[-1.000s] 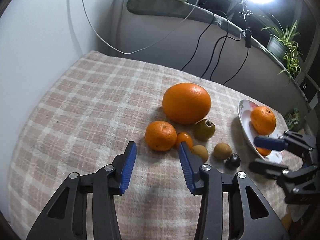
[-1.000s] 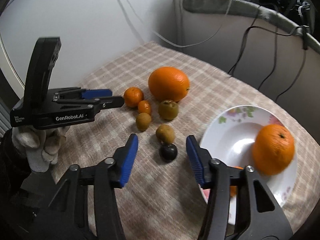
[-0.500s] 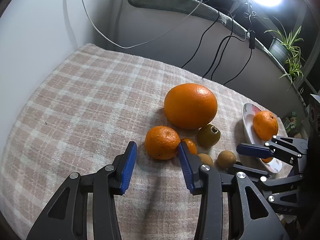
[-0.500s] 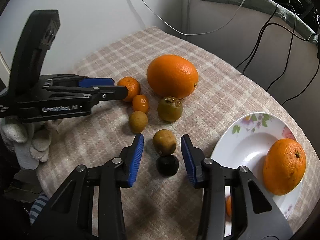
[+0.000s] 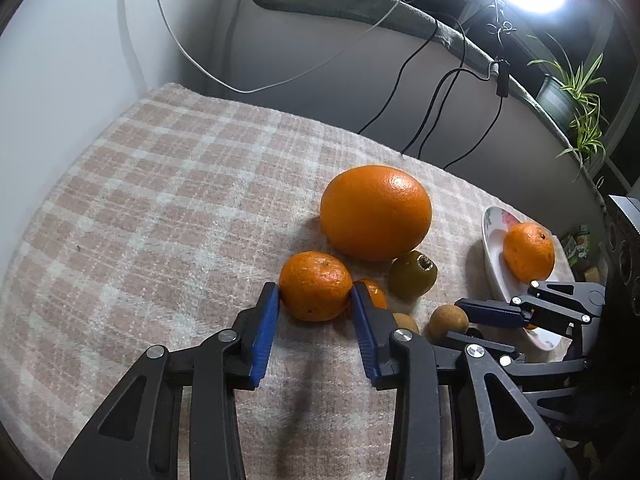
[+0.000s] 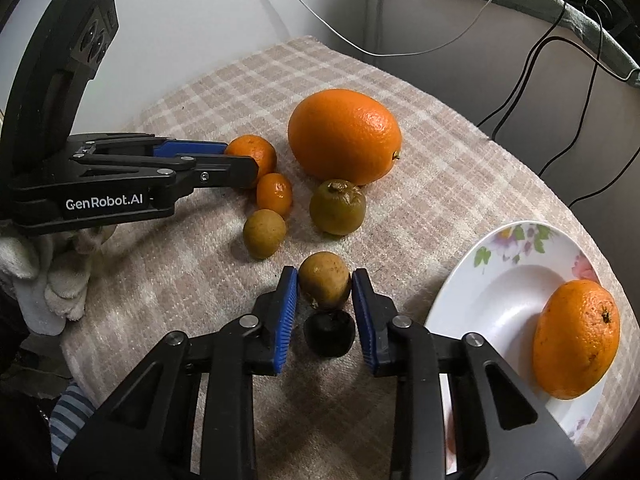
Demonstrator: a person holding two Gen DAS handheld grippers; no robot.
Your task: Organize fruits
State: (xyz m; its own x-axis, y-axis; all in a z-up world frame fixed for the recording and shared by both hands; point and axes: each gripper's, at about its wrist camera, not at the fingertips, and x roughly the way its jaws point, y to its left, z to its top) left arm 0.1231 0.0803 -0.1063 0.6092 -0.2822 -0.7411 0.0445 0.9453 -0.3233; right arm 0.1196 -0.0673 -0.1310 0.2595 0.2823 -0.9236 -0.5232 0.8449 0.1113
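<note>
My left gripper (image 5: 314, 300) is open with its blue pads on either side of a mandarin (image 5: 315, 286) on the checked cloth; the pads touch or nearly touch it. My right gripper (image 6: 325, 280) is open around a small brown round fruit (image 6: 325, 279), with a dark round fruit (image 6: 329, 333) between the fingers just behind it. A large orange (image 6: 345, 136) lies beyond. A white flowered plate (image 6: 504, 280) at the right holds an orange (image 6: 576, 338).
A tiny orange fruit (image 6: 274, 194), a second small brown fruit (image 6: 264, 233) and a green-brown fruit (image 6: 338, 207) lie among the group. Cables hang on the wall behind. A potted plant (image 5: 576, 96) stands at the far right. The cloth's edge curves off at the left.
Both grippers moved forward and lower. The left one now brackets the mandarin. The right one now brackets the small brown fruit, and its jaws have narrowed.
</note>
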